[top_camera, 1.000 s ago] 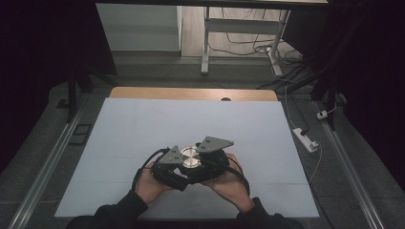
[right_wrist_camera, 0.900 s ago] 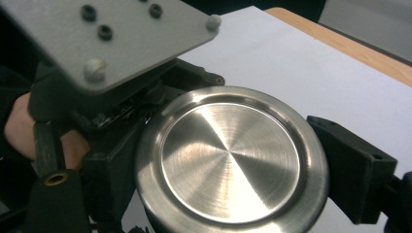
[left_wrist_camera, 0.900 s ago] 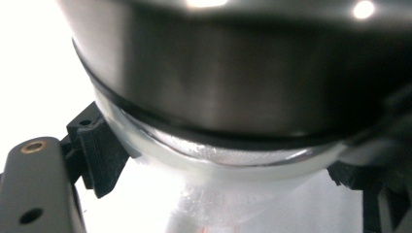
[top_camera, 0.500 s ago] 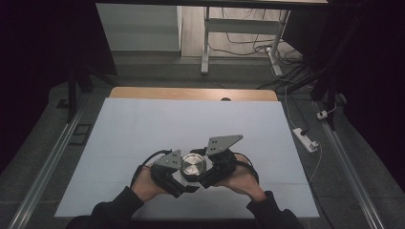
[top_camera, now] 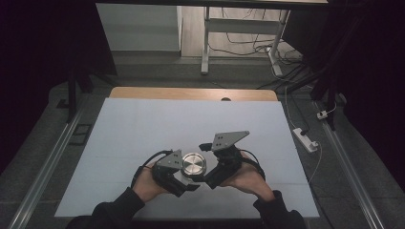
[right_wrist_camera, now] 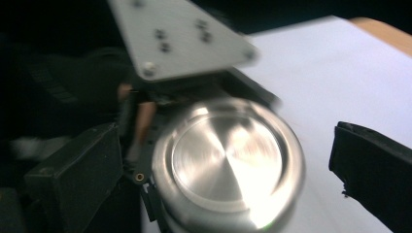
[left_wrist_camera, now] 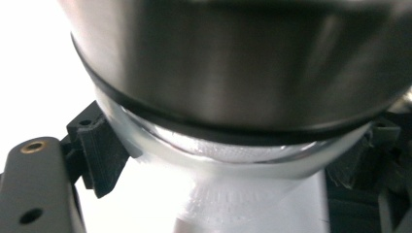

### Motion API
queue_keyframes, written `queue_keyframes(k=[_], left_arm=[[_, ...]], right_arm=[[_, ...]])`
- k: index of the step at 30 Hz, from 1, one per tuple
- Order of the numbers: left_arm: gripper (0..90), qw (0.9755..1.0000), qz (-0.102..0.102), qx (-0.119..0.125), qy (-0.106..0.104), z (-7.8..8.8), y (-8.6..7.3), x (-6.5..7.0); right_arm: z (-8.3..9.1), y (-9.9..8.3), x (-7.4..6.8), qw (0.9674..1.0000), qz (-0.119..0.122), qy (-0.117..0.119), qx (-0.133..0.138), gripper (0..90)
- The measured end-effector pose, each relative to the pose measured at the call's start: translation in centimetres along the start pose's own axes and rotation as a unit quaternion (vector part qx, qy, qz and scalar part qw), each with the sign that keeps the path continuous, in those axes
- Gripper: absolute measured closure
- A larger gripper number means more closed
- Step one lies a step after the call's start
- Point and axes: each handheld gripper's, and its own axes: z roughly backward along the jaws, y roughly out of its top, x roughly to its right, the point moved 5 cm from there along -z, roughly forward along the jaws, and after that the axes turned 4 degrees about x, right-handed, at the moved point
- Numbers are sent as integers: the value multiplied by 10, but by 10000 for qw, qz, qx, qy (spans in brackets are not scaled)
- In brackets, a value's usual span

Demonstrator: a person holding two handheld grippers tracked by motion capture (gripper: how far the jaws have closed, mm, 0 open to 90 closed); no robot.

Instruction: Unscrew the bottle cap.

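Near centre of white table cover: small glass jar with brushed-metal lid, standing upright between the two hand-held tools. Left gripper pressed in on the jar's clear lower body from the near-left, jaws at their tightest, pads against the glass just below the lid's black seal; presumably so placed to brace the jar against turning while the lid is worked. Right gripper spread wide, its jaws having just been opening, one either side of the lid and neither touching it; lid seated flat on the jar, seen face-on in the right gripper view. Right gripper raised slightly above and to the right of the lid, grey three-cornered plate tilted up toward the far side. Judged step: release between twists, with a fresh bite on the lid rim to come. Whether the lid is already loosened cannot be told. Bare wooden strip along the far table edge.
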Motion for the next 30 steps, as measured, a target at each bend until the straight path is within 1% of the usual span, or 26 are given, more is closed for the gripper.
queue_keyframes(k=[1,2,3,4,5,6,7,9,10,11,12,13,14,15,16,19,20,21,22,23,24,25,26,27,29,30], left_arm=[[155,9991,219,-8,350,0,-1,-5],[155,9991,219,-8,350,0,-1,-5],[155,9976,329,-72,604,0,-2,-8],[155,9976,329,-72,604,0,-2,-8],[155,9969,402,-91,667,-1,-3,-9],[155,9969,402,-91,667,-1,-3,-9],[155,9965,447,-79,698,-2,-2,-8],[154,9967,422,-88,684,-2,-2,-7],[155,9967,422,-88,684,-2,-2,-7],[155,9968,462,-41,654,-3,-1,-6],[154,9968,462,-41,654,-3,-1,-6],[155,9972,430,-40,618,-2,-1,-7],[155,9975,429,-14,569,-1,-1,-6],[155,9975,429,-14,569,-1,-1,-6],[155,9983,380,32,440,-1,-1,-6],[154,9994,305,79,130,0,0,-4],[155,9994,305,79,130,0,0,-4],[154,9998,167,102,-99,1,0,-1],[155,9995,64,106,-277,1,1,1],[154,9995,64,106,-277,1,1,1],[154,9990,21,133,-422,1,1,3],[154,9984,-55,151,-537,2,2,5],[155,9969,-140,169,-756,1,3,9],[154,9956,-240,185,-892,1,3,12],[154,9936,-363,169,-1058,0,3,17],[154,9925,-471,137,-1120,-1,3,19]], right_arm=[[-3,-1,1,9993,37,-364,-103,0],[-3,-1,1,9993,37,-364,-103,0],[-9,-2,3,9959,-23,-886,-202,18],[-9,-2,3,9959,-23,-886,-202,18],[-15,-2,1,9934,-125,-1127,-140,51],[-17,-2,1,9921,-146,-1243,-127,57],[-20,-3,-1,9911,-118,-1321,-106,72],[-24,-4,-2,9899,-90,-1407,-156,89],[-24,-4,-2,9899,-90,-1407,-156,89],[-27,-5,-4,9900,-63,-1406,-104,140],[-27,-5,-4,9900,-63,-1406,-104,140],[-28,-5,-7,9902,17,-1394,-85,173],[-28,-5,-8,9900,46,-1409,-85,176],[-28,-5,-8,9900,46,-1409,-85,176],[-27,-4,-9,9914,68,-1305,-107,178],[-23,-4,-8,9949,63,-998,-111,180],[-22,-4,-8,9963,96,-845,-109,180],[-20,-4,-8,9979,142,-618,-121,181],[-18,-4,-8,9987,176,-469,-121,181],[-15,-4,-9,9995,204,-201,-111,181],[-13,-5,-9,9996,247,-7,-112,181],[-13,-5,-9,9996,247,-7,-112,181],[-9,-5,-11,9986,384,343,-100,181],[-8,-6,-12,9978,439,476,-105,181],[-4,-7,-16,9941,712,808,-137,180],[-3,-8,-17,9924,806,923,-144,180]])
